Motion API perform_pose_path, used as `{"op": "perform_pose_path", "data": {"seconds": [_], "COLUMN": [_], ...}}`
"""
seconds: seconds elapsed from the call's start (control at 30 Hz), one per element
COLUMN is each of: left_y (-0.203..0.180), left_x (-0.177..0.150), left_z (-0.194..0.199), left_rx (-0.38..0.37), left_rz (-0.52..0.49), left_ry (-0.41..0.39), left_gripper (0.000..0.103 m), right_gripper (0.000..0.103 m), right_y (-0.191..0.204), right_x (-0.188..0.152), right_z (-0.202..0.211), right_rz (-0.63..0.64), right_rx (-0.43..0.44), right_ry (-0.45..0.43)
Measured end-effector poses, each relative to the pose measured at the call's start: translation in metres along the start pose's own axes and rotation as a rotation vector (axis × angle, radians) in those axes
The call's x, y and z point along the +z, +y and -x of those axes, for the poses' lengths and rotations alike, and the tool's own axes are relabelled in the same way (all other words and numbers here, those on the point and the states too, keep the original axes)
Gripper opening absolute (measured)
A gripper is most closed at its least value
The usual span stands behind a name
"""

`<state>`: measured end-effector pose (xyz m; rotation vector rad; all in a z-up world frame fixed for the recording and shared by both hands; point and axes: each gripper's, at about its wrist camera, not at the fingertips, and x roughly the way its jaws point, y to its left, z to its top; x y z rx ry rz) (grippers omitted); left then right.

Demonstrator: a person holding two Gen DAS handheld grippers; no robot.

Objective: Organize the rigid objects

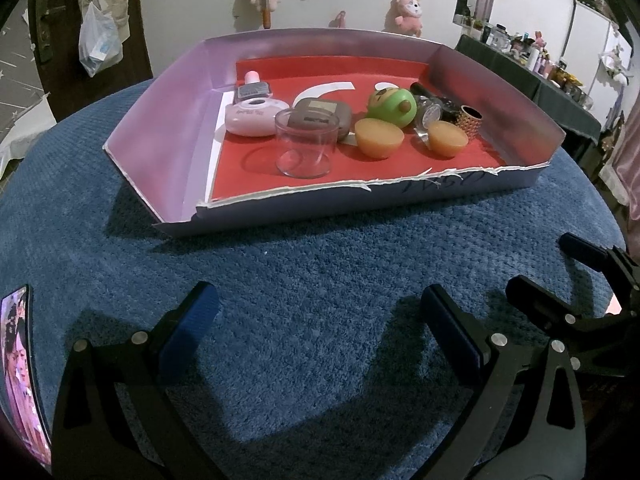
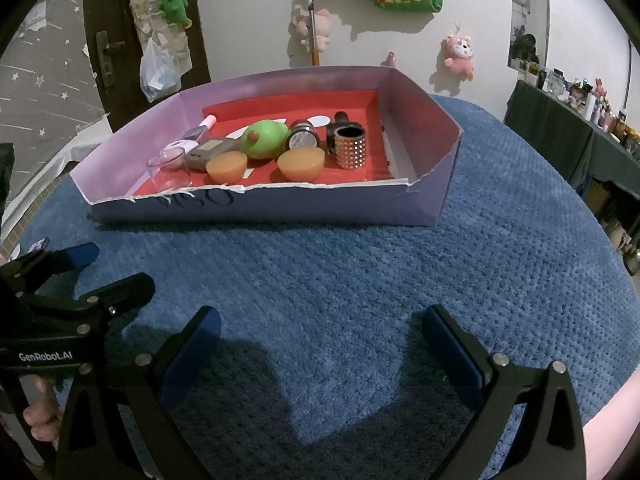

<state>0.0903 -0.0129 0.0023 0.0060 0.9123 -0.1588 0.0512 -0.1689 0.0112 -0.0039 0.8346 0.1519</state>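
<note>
While apparently empty, grippers (image 1: 316,312) before tray (image 1: 280,208).

Tray (image 1: 168,96): lilac walls, red floor with white shapes.
Cloth (image 1: 320,264): blue, nubbly weave.
Round toy (image 1: 394,108): green, brown knob.
Two halves (image 1: 379,138): orange.
Studded cylinder (image 2: 350,148): gold dots, at tray's 3 o'clock.
Cup (image 1: 305,148): clear.
Gripper pads (image 1: 188,328): blue on black.
</note>
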Motion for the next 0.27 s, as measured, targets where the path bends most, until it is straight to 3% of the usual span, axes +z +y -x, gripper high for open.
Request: {"op": "perform_pose_path", "data": {"seconds": [0.27], "left_y": [-0.0004], "left_x": [0.0005], "left_z": [-0.0011], "left_rx": [0.005], "left_rz": [0.002], "left_ry": [0.006], "left_gripper": [0.103], "right_gripper": [0.103], "right_y": [-0.0001], "right_x": [0.0000], "right_z": [0.0001], "right_rz": [0.000], "right_rx": [0.000], "right_ry": [0.000]}}
